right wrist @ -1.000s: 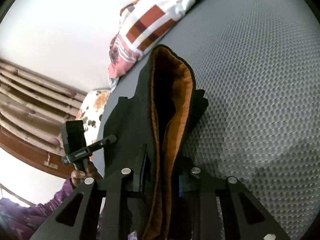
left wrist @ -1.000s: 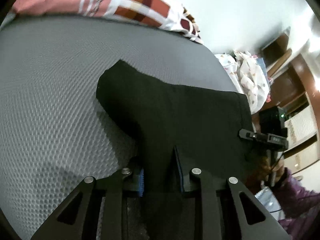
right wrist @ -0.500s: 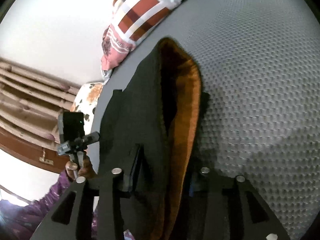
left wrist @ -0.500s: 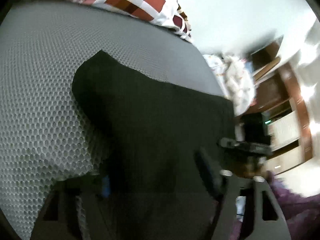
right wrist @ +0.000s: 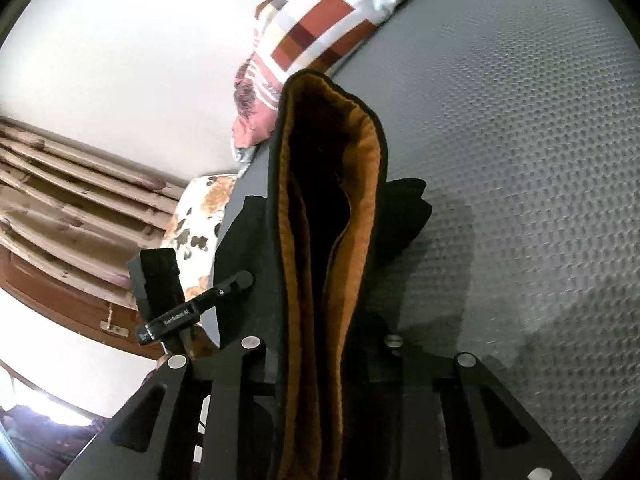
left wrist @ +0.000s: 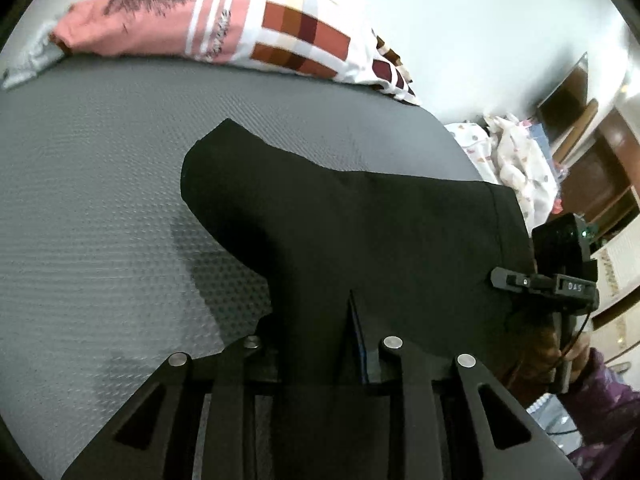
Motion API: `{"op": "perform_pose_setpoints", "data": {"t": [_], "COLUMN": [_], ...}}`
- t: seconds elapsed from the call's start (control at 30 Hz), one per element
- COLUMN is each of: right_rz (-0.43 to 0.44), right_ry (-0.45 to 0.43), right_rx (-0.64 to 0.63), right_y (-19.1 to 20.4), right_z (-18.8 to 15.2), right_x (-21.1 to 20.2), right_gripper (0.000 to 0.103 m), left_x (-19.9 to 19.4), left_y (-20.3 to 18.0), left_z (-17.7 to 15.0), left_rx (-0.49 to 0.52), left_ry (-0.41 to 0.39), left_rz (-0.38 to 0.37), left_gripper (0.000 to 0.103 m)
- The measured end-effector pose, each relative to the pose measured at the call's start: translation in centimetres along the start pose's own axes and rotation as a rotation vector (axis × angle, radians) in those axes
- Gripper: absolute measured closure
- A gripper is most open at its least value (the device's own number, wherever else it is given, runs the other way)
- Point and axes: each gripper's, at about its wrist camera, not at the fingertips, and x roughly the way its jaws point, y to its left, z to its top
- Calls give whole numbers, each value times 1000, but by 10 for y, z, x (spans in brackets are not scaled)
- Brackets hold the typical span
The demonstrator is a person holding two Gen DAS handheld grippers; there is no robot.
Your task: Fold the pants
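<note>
Both grippers, left gripper [left wrist: 316, 344] and right gripper [right wrist: 320, 344], each clamped on the black pants [left wrist: 360, 232], should travel level together so the lifted edge stays taut over the grey mattress [left wrist: 100, 200].

Readable markings, two entries, both placed relative to the black pants [left wrist: 360, 232].

1. "DAS", pale letters on the black body of the right gripper [left wrist: 496, 280], at the pants' right edge in the left wrist view; the full word may be cut off.

2. "GenRobot AI", as far as it can be read, small white letters along the black body of the left gripper [right wrist: 246, 280], just left of the pants in the right wrist view.
</note>
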Motion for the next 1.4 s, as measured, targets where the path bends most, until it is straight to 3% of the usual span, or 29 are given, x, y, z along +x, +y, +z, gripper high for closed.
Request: {"op": "perform_pose_setpoints", "data": {"t": [0.37, 1.03, 1.4], "right_rz": [58, 96, 128], "right_ry": [-1, 34, 104], "right_rx": [-23, -83, -86], "right_y": [38, 100, 124], "right_z": [2, 13, 31], "right_x": [31, 65, 117], "right_gripper": [79, 79, 79], "left_x": [-58, -118, -140], "left_y": [1, 39, 79], "left_z": [-7, 3, 13], "left_rx": [73, 19, -6], "left_ry": [-87, -201, -219], "left_rz": [168, 269, 339], "left_gripper": [78, 78, 78]}}
